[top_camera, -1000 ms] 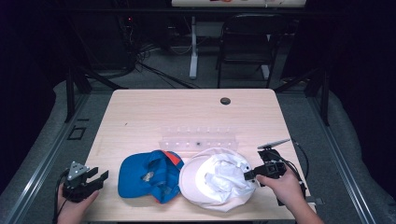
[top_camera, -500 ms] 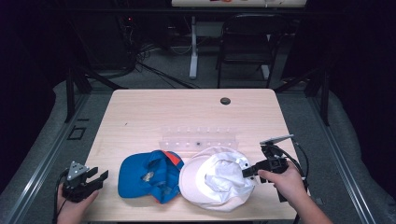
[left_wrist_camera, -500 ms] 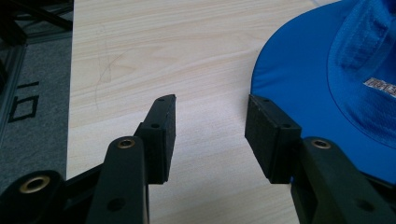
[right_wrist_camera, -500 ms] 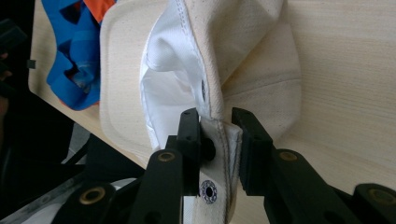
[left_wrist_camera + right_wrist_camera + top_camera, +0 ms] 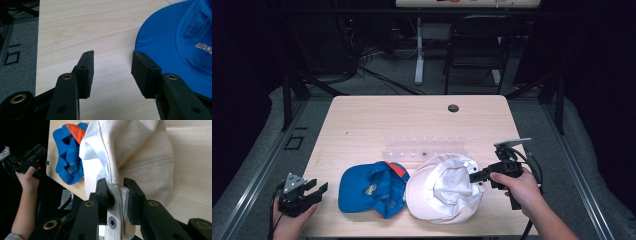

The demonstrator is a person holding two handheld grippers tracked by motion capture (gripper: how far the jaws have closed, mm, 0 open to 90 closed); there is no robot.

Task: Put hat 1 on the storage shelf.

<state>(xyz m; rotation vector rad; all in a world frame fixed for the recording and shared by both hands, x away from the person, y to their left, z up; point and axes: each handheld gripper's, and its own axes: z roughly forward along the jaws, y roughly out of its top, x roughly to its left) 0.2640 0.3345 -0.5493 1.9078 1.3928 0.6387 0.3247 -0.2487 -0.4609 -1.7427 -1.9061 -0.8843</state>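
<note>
A white cap (image 5: 442,192) lies upside down at the table's front right, and its brim edge (image 5: 117,195) sits pinched between the pads of my right gripper (image 5: 474,176), which is shut on it and holds that side a little off the table. Touching the white cap's left side is a blue cap with an orange patch (image 5: 369,187), also upside down. My left gripper (image 5: 316,187) rests at the front left corner, open, nothing between its pads (image 5: 87,72). The blue cap's brim (image 5: 175,50) lies just right of its jaws.
A clear plastic tray (image 5: 424,147) lies behind the caps at mid table. A dark cable hole (image 5: 453,108) sits near the table's (image 5: 362,120) far edge. A chair (image 5: 477,45) and stand legs are beyond it. The person's left hand and gripper (image 5: 30,157) appear past the table edge.
My right hand has risen slightly and drawn back to the right, lifting the white cap's edge with it. The left gripper has stayed put.
</note>
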